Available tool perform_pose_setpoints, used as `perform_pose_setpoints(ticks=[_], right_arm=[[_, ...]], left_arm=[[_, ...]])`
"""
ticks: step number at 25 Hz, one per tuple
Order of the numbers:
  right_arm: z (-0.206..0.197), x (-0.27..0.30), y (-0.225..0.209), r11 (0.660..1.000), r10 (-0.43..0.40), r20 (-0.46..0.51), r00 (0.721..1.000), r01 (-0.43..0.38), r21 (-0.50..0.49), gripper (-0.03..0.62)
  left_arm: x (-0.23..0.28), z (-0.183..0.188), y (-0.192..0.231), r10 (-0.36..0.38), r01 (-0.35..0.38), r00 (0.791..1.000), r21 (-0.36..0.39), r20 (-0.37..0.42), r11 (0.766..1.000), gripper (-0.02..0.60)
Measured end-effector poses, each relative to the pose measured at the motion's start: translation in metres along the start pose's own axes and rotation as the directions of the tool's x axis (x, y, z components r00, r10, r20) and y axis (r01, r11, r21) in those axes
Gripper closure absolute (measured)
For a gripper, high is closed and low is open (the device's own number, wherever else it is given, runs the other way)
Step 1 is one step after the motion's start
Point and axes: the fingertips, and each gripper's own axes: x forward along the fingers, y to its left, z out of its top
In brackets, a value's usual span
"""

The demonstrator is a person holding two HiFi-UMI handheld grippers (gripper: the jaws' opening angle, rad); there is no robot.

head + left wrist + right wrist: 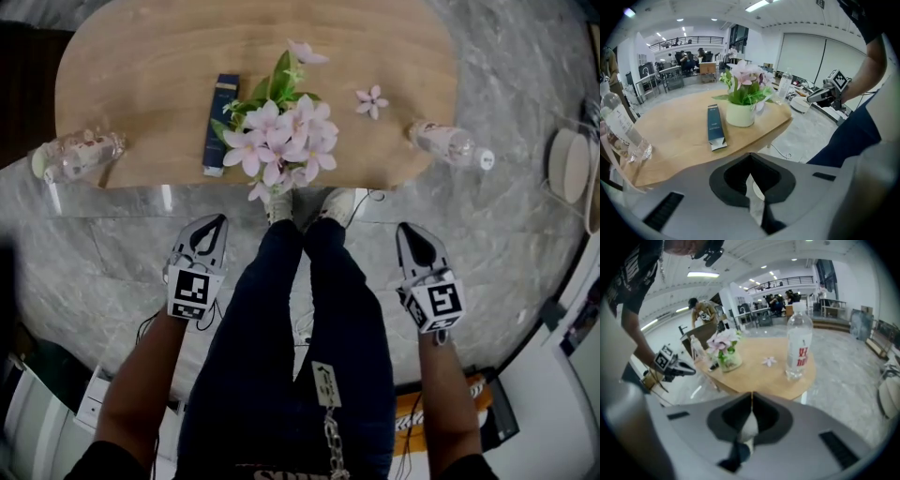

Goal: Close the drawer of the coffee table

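Left gripper [208,228] and right gripper [412,236] both clenched empty, short of the coffee table [141,66], flower pot [281,141] at its near edge.

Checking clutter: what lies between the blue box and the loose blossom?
The potted flowers stand between the blue box and the loose blossom; the head view shows it.

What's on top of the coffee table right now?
Potted flowers, dark blue box, loose blossom, left bottle, right bottle. From above the blooms hide their pot and the tabletop beneath; no drawer shows.
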Motion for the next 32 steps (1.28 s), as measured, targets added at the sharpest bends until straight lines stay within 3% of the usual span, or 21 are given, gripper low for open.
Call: perform_pose_setpoints(ticks=[8,12,13,14,19,24,29,32], right_arm=[[-0.061,0.056,-0.036,0.984,0.015,-0.137,0.991,-0.039,-0.174,0.559],[-0.093,0.074,-0.049,0.934,0.036,-0.216,0.976,-0.11,-0.341,0.552],[-0.102,0.076,-0.056,0.914,0.024,-0.251,0.968,-0.123,-0.386,0.508],[-0.111,0.079,-0.062,0.896,0.01,-0.281,0.96,-0.133,-0.423,0.404],[-0.124,0.099,-0.079,0.837,-0.053,-0.314,0.948,-0.129,-0.532,0.356],[-0.111,0.123,-0.087,0.815,-0.068,-0.278,0.958,-0.108,-0.569,0.347],[-0.101,0.144,-0.083,0.796,-0.04,-0.245,0.969,-0.118,-0.594,0.342],[-0.104,0.151,-0.073,0.759,0.008,-0.265,0.964,-0.179,-0.627,0.342]], left_arm=[[0.053,-0.067,0.018,0.02,-0.013,0.994,0.068,-0.107,0.998,0.557],[0.081,-0.094,0.026,0.027,-0.007,0.984,0.112,-0.176,0.994,0.437],[0.089,-0.096,0.026,0.03,-0.008,0.982,0.123,-0.184,0.992,0.416],[0.095,-0.097,0.027,0.039,-0.014,0.981,0.133,-0.189,0.991,0.402],[0.114,-0.091,0.045,0.125,-0.086,0.971,0.19,-0.204,0.978,0.339],[0.127,-0.081,0.053,0.17,-0.158,0.966,0.074,-0.193,0.985,0.337],[0.137,-0.073,0.045,0.171,-0.162,0.968,0.067,-0.181,0.985,0.314],[0.143,-0.074,0.044,0.2,-0.194,0.961,0.052,-0.189,0.98,0.314]])
